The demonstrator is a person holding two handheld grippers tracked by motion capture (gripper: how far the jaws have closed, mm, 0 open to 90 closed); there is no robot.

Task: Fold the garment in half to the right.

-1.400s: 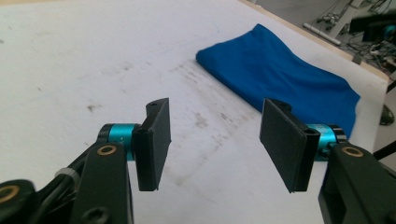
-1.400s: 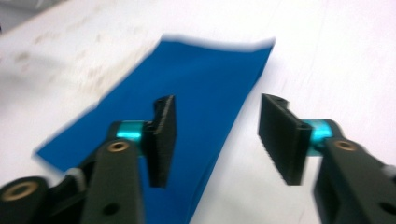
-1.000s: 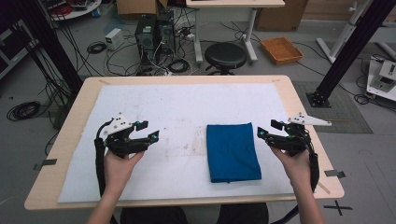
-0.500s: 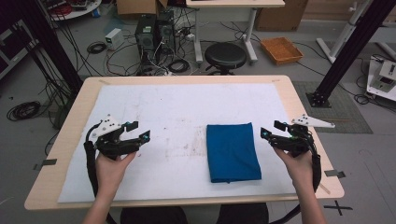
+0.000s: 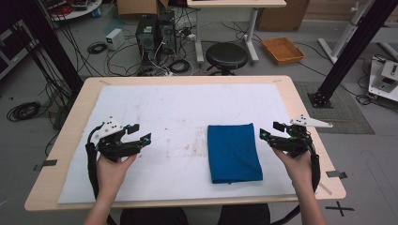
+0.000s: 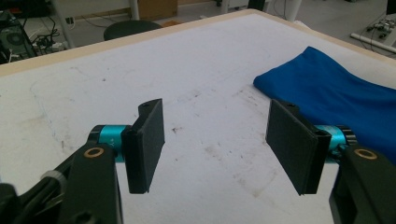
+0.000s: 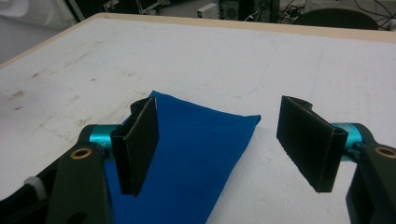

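1. High view: a folded blue cloth (image 5: 233, 152) lies flat on the white table cover (image 5: 178, 108), right of centre. The left gripper (image 5: 141, 132) is well apart from it; the right gripper (image 5: 271, 130) is just beside its right edge.
2. Left gripper view: the jaws stand wide apart with nothing between them; the cloth (image 6: 336, 93) lies to the right.
3. Right gripper view: the jaws gape empty above the cloth's (image 7: 196, 154) corner.

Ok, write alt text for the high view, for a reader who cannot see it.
A folded blue cloth lies flat on a white-covered table, right of centre. A person's hands hold the left gripper far to its left and the right gripper just beside its right edge, both with fingers open and touching nothing.
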